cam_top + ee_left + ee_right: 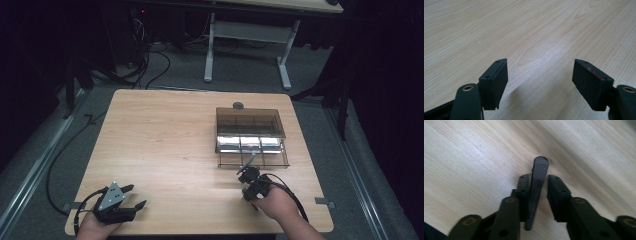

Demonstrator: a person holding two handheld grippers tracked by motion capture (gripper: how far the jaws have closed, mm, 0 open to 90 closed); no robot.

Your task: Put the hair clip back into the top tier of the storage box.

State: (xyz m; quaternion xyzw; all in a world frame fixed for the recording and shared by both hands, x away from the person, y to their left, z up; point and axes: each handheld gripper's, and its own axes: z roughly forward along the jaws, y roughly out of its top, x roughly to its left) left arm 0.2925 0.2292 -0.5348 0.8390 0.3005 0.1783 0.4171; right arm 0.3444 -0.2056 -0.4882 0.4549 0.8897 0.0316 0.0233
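Resting at the near left corner of the table [165, 130], the left gripper [131, 200] stands spread and empty. Near right, the right gripper [539, 188] brackets a thin dark strip [537, 187], touching one pad; the other pad appears just clear. Strip likely light, stiff, slippery: grip mid-length on flat faces. Farther off sits the clear box [251, 136].

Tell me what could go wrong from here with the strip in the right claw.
1. The thin dark tapered strip leans on one pad of the right claw, with a sliver of gap at the other; it could slip or twist out if lifted now.
2. In the high view its tip reaches the front wall of the smoky clear plastic compartment box; pushing on could shove the box across the wooden table.
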